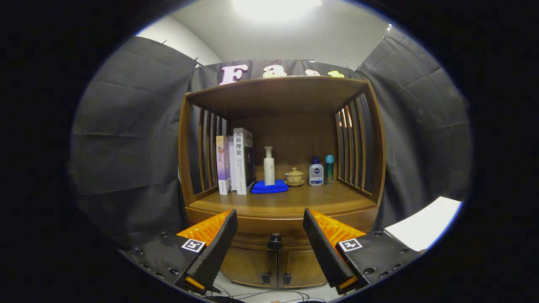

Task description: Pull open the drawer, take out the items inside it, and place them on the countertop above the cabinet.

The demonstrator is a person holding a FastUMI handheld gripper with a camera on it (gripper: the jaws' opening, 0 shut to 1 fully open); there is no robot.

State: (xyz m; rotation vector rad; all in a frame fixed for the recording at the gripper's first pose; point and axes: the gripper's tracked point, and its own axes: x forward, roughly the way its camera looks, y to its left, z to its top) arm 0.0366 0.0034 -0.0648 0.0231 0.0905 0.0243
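Two fingers of gripper (pixel 269 240) wide apart, empty | drawer (pixel 273 240) apparently closed | centre on far knob (pixel 275 242), pull straight.

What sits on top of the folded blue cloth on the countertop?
The white pump bottle stands at the blue cloth, on its back edge or just behind; its base is hidden. The drawer is shut, contents hidden. The gripper is open, short of the knob.

Nothing stands between the spread claw (pixel 269 221) and the drawer knob (pixel 275 242) just ahead.
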